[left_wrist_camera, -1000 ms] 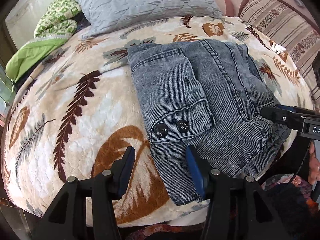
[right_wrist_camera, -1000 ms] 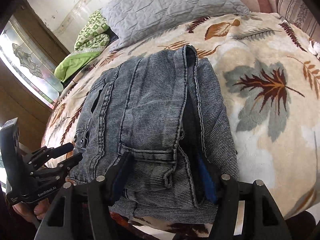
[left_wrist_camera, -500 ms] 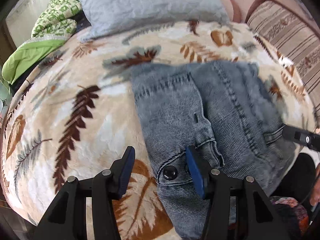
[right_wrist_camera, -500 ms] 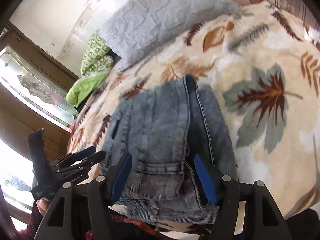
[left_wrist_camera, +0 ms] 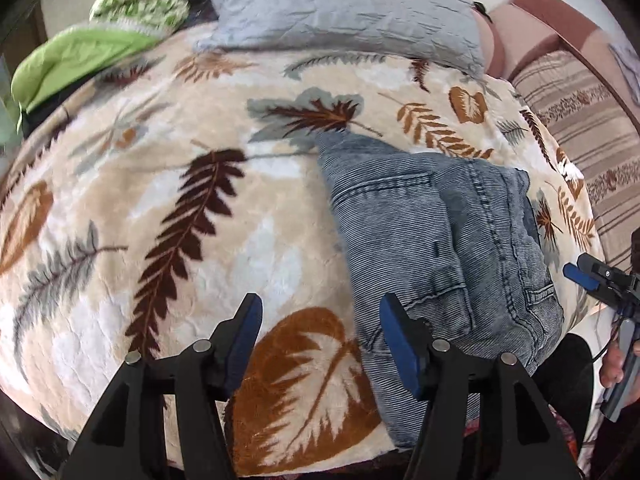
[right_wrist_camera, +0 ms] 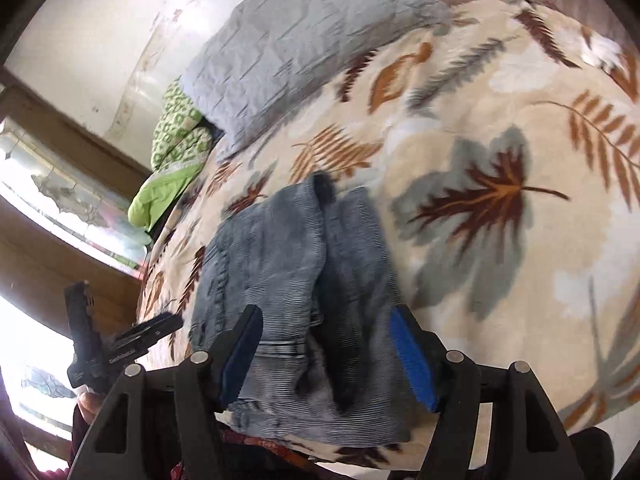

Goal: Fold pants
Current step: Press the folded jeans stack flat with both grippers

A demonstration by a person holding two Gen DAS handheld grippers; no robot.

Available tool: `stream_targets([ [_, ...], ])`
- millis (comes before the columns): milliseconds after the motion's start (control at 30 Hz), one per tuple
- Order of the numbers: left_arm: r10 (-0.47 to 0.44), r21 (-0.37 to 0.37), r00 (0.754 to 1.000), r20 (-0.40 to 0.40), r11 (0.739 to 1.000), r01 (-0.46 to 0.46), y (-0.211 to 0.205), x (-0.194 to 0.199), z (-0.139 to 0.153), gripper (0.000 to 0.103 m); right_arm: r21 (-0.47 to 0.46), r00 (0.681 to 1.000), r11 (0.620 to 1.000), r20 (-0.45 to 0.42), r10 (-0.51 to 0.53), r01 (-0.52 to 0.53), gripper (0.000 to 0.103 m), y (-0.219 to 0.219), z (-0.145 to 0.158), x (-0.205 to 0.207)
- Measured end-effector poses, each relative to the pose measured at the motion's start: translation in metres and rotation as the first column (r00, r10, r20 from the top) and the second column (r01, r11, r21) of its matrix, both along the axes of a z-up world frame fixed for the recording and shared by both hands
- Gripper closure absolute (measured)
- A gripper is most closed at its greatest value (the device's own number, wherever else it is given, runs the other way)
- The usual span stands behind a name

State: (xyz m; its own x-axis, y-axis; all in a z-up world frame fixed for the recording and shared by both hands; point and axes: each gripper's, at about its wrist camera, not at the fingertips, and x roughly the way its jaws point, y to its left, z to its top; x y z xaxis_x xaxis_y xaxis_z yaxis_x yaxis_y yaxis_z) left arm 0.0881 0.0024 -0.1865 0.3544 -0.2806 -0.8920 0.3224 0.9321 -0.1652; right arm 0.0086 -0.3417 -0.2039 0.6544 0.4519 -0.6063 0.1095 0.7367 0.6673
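The folded pants (left_wrist_camera: 440,248) lie on the bed's blanket (left_wrist_camera: 160,208), just right of the left gripper (left_wrist_camera: 320,344), whose jaws are opening over bare blanket with nothing between them. The right gripper (right_wrist_camera: 326,354) hovers released above the pants' near end, pads apart and clear of the cloth, a pillow (right_wrist_camera: 304,40) beyond

surface: leaf-print blanket (left_wrist_camera: 168,240) | on it: folded pants (left_wrist_camera: 432,240), grey pillow (left_wrist_camera: 340,4), green bedding (left_wrist_camera: 80,52)
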Motion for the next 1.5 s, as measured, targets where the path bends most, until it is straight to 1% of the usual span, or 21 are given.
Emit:
stream_targets([
  [100,0.005,-0.052,0.996,-0.094,0.999,-0.01,0.007,0.007,-0.012,0.041,0.099,1.0,0.995,-0.022,-0.004,0.006,0.033,-0.02,-0.018,0.0],
  [167,-0.012,-0.098,0.989,-0.146,0.995,-0.003,0.006,0.01,-0.018,0.041,0.144,1.0,0.99,-0.031,-0.002,0.006,0.033,-0.028,-0.028,0.002],
  [233,-0.02,-0.116,0.989,-0.146,0.993,0.003,0.005,0.013,-0.018,0.041,0.193,0.999,0.981,-0.038,0.017,-0.009,0.033,-0.034,-0.039,0.009],
  [333,-0.056,-0.179,0.984,-0.169,0.984,0.025,0.002,0.02,-0.02,0.041,0.271,0.999,0.962,-0.041,0.03,-0.017,0.033,-0.043,-0.054,0.017],
  [400,-0.067,-0.194,0.981,-0.18,0.98,0.032,0.0,0.024,-0.021,0.041,0.305,0.998,0.952,-0.036,0.046,-0.033,0.033,-0.044,-0.06,0.022],
  [600,-0.119,-0.239,0.972,-0.203,0.969,0.068,-0.012,0.032,-0.025,0.041,0.31,0.995,0.947,-0.027,0.091,-0.078,0.032,-0.041,-0.059,0.033],
  [767,-0.182,-0.275,0.954,-0.239,0.955,0.113,-0.028,0.032,-0.033,0.041,0.32,0.991,0.94,-0.026,0.134,-0.119,0.032,-0.03,-0.058,0.041],
  [833,-0.185,-0.276,0.953,-0.241,0.954,0.115,-0.03,0.032,-0.035,0.041,0.315,0.988,0.939,-0.025,0.152,-0.136,0.03,-0.024,-0.057,0.043],
  [900,-0.193,-0.297,0.95,-0.246,0.948,0.116,-0.029,0.032,-0.035,0.041,0.303,0.986,0.941,-0.023,0.162,-0.148,0.028,-0.019,-0.055,0.044],
  [1000,-0.211,-0.342,0.942,-0.262,0.933,0.114,-0.024,0.033,-0.036,0.041,0.335,0.981,0.926,-0.018,0.191,-0.174,0.028,-0.013,-0.056,0.046],
  [1067,-0.231,-0.366,0.938,-0.259,0.922,0.125,-0.022,0.03,-0.035,0.041,0.343,0.976,0.917,-0.006,0.218,-0.202,0.028,-0.008,-0.054,0.046],
  [1167,-0.253,-0.384,0.928,-0.274,0.913,0.136,-0.019,0.028,-0.039,0.039,0.391,0.965,0.885,0.032,0.262,-0.253,0.028,-0.001,-0.053,0.048],
  [1233,-0.246,-0.411,0.923,-0.296,0.905,0.109,-0.013,0.028,-0.044,0.039,0.383,0.968,0.894,0.002,0.249,-0.231,0.028,-0.002,-0.058,0.052],
  [1267,-0.241,-0.422,0.922,-0.304,0.901,0.096,-0.01,0.028,-0.043,0.039,0.394,0.969,0.892,-0.016,0.248,-0.222,0.029,-0.003,-0.064,0.053],
  [1333,-0.237,-0.423,0.92,-0.313,0.902,0.089,-0.009,0.026,-0.042,0.039,0.414,0.97,0.883,-0.002,0.243,-0.22,0.029,-0.005,-0.067,0.053],
  [1400,-0.238,-0.405,0.921,-0.307,0.909,0.1,-0.015,0.024,-0.042,0.039,0.413,0.971,0.884,0.007,0.24,-0.221,0.029,-0.004,-0.069,0.052],
  [1500,-0.223,-0.383,0.935,-0.277,0.918,0.105,-0.026,0.02,-0.037,0.032,0.392,0.972,0.894,0.01,0.233,-0.218,0.029,0.0,-0.069,0.052],
])
